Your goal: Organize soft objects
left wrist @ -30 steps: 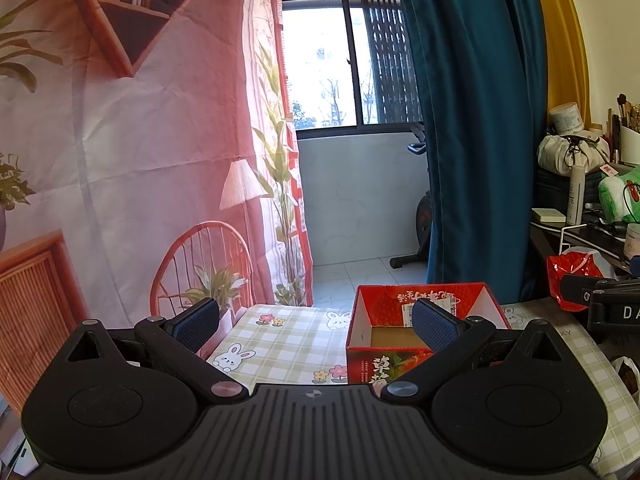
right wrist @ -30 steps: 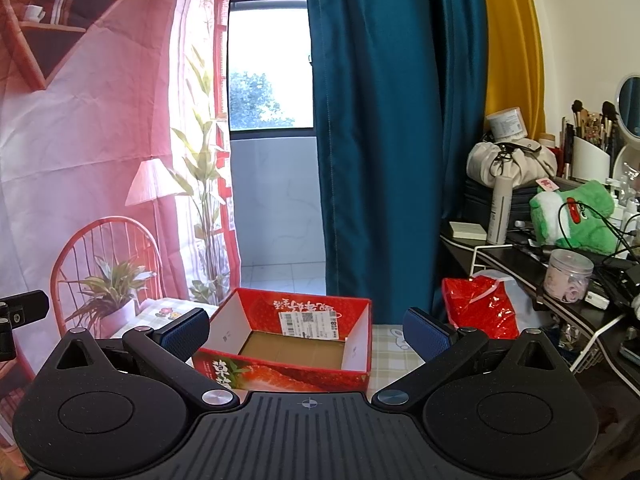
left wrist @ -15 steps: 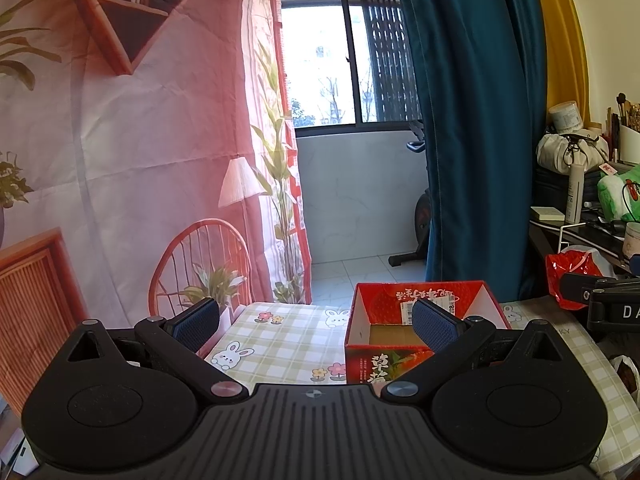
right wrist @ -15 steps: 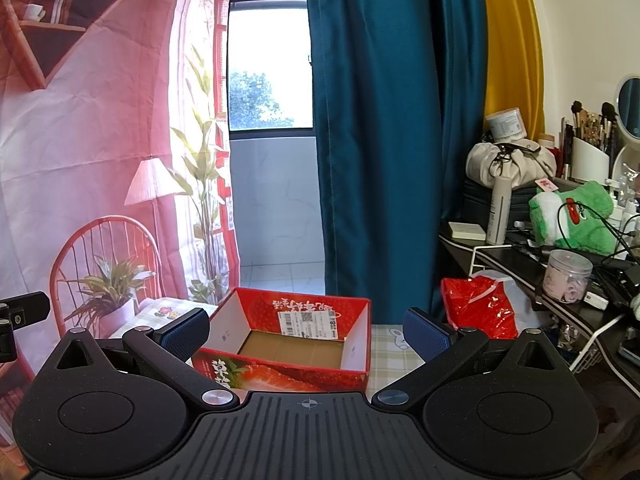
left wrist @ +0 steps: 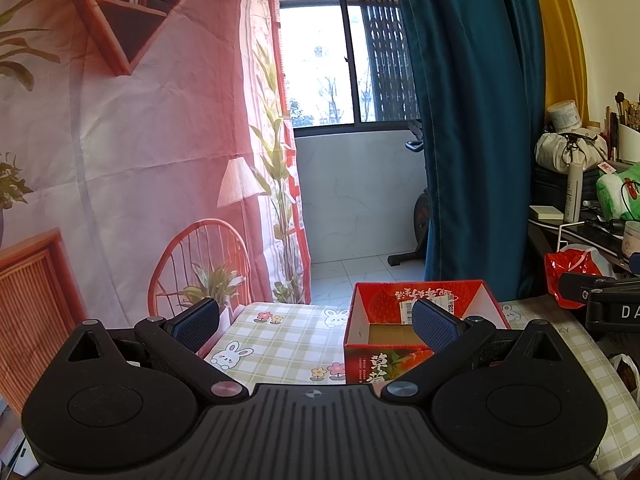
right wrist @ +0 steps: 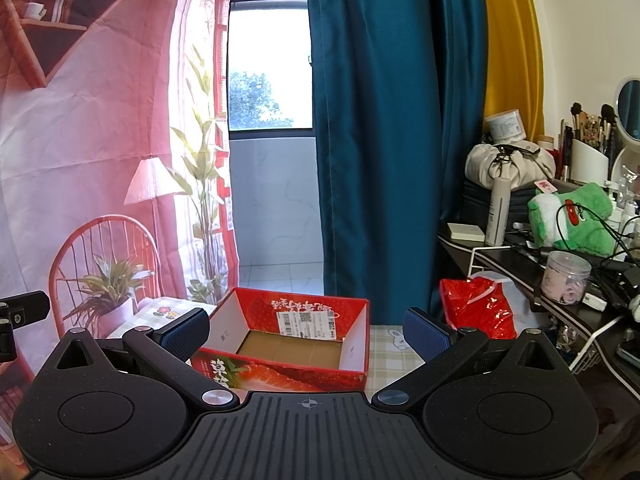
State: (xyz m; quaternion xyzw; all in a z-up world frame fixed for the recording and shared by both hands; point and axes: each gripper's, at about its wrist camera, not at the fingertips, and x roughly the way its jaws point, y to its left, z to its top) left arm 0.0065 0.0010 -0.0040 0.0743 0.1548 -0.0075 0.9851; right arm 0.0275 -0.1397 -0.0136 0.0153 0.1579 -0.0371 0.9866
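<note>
A red strawberry-print cardboard box [left wrist: 424,320] stands open and empty on a table with a green checked cloth [left wrist: 280,344]; it also shows in the right wrist view [right wrist: 288,336]. My left gripper [left wrist: 316,324] is open and empty, held above the table just left of the box. My right gripper [right wrist: 306,332] is open and empty, held level in front of the box. A green plush toy [right wrist: 572,216] lies on the cluttered side desk at the right. No soft object shows on the table.
A dark side desk [right wrist: 560,264] at the right carries bottles, a jar, cables and a beige pouch. A red plastic bag [right wrist: 476,308] hangs by its edge. A blue curtain [right wrist: 380,120] and a pink printed backdrop [left wrist: 120,140] stand behind the table.
Both views have hardly shifted; the left gripper has drifted very slightly. Both grippers stay open and empty.
</note>
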